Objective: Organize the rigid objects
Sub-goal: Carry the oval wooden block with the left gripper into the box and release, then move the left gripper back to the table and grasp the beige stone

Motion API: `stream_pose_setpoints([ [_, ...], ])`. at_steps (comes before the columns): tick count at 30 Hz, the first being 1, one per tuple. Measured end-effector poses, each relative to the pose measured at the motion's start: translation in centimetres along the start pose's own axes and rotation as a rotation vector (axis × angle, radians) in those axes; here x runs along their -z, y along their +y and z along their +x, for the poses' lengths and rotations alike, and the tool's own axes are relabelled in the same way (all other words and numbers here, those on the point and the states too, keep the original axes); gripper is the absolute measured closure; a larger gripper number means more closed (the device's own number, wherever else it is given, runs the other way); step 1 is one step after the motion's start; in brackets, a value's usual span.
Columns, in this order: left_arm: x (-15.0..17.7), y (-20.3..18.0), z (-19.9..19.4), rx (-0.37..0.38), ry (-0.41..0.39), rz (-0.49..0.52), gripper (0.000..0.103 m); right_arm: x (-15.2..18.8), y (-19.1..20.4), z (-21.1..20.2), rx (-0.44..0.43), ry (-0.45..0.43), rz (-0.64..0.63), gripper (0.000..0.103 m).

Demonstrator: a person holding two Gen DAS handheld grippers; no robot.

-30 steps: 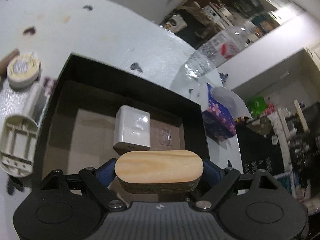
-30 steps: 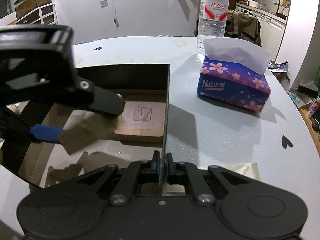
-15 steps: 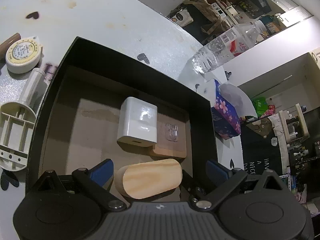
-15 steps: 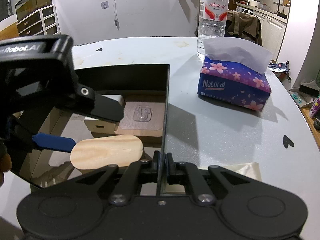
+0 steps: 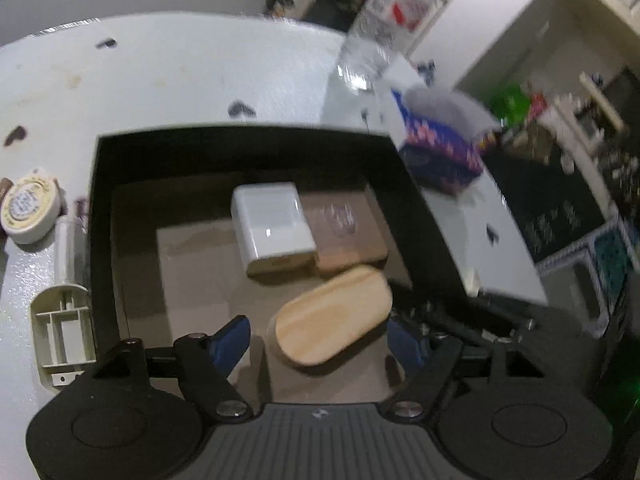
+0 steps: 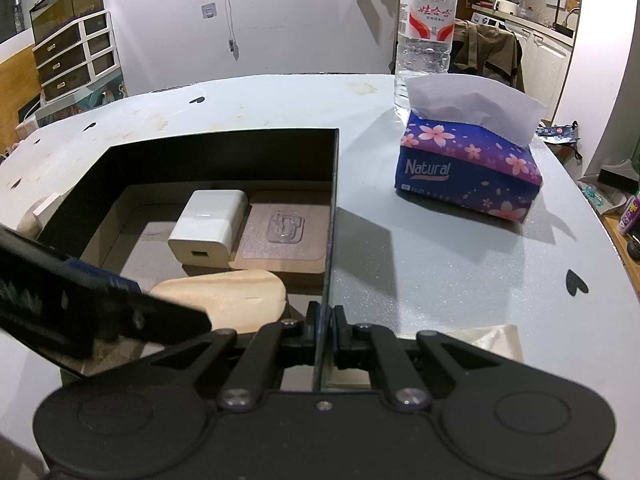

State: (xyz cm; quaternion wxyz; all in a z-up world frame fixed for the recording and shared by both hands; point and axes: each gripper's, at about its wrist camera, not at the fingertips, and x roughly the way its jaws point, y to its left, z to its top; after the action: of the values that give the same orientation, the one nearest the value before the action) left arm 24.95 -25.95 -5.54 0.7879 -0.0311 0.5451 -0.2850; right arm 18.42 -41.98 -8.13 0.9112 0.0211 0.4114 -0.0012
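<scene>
Right up close, the left gripper (image 5: 320,340) hangs over the black box (image 5: 248,148) with its blue-padded jaws closing, and the wooden oval block (image 5: 334,316) lies between them, pads not pressing on it. That block is pale pine with rounded ends and a visible grain, lying flat on the brown cardboard floor of the box, angled toward the right wall. On the other side, the right gripper (image 6: 326,322) is clamped tight on the thin right wall of the box, jaws pinched on the edge. Just beyond the wooden piece, a white charger block (image 5: 274,226), glossy, with a port on its near face, lies against a flat brown plate (image 5: 348,236) that carries a clear stick-on hook; the plate fills the far right corner of the box, and the wooden block's far end is just beside it. Outside the box on the left lie a cream plastic housing (image 5: 64,336) with ribbed insides, and farther on a round cream tape measure (image 5: 28,208). Off to the right on the white table (image 6: 440,272) sits a purple flowered tissue pack (image 6: 468,176), a white tissue poking up, and behind it a clear water bottle (image 6: 426,36) with a red label.
</scene>
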Motion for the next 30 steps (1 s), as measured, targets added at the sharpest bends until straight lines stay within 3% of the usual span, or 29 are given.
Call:
stream_pose_setpoints([
  [10,-0.7,0.0,1.4,-0.054,0.029,0.065,0.030,0.1,0.0,0.0,-0.001,-0.001,0.002,0.096],
  [18,-1.4,0.5,1.5,-0.048,-0.016,0.042,0.034,0.1,0.0,0.0,-0.001,-0.001,0.002,0.096],
  [22,-1.6,1.0,1.1,-0.035,-0.017,0.006,0.044,0.1,0.0,0.0,0.000,-0.002,0.002,0.096],
  [30,-1.2,0.8,-1.8,0.015,-0.074,-0.005,0.042,0.0,0.0,0.0,-0.001,-0.001,0.002,0.096],
])
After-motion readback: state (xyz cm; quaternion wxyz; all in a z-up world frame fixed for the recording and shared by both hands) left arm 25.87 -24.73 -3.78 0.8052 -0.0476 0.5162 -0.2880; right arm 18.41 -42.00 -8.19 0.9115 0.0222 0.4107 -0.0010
